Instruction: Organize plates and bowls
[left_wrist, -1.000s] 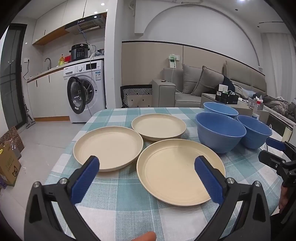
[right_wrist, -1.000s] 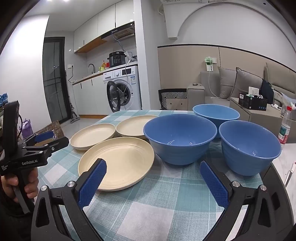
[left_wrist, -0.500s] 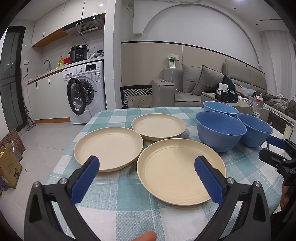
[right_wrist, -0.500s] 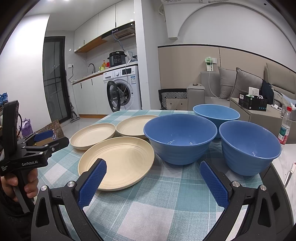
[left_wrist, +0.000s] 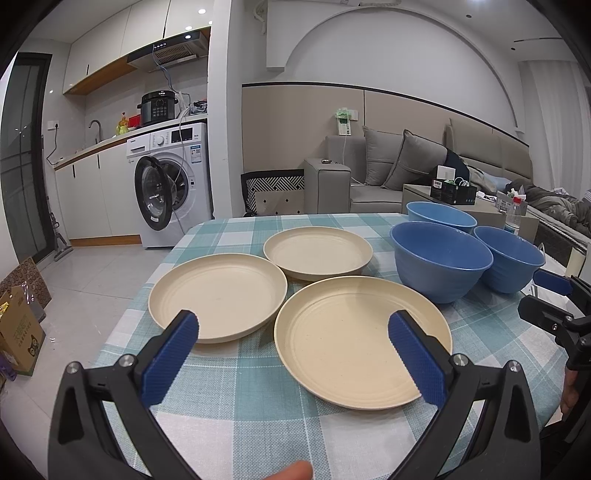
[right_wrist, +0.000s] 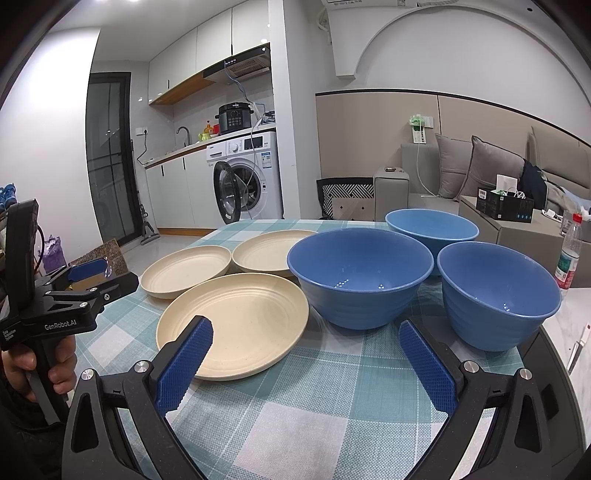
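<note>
Holding both grippers wide open and empty at the near table edge: I have the left gripper (left_wrist: 293, 345) over the near plate (left_wrist: 354, 339), the right gripper (right_wrist: 306, 356) facing the middle bowl (right_wrist: 360, 277). Two more plates (left_wrist: 218, 293) (left_wrist: 317, 251) lie left and far, rims nearly touching. Two more bowls (right_wrist: 495, 291) (right_wrist: 432, 225) crowd right and behind. All sit on the checked tablecloth (right_wrist: 332, 402). A washing machine (left_wrist: 170, 184) and sofa (left_wrist: 399, 170) stand beyond; a bottle (right_wrist: 570, 254) is far right.
</note>
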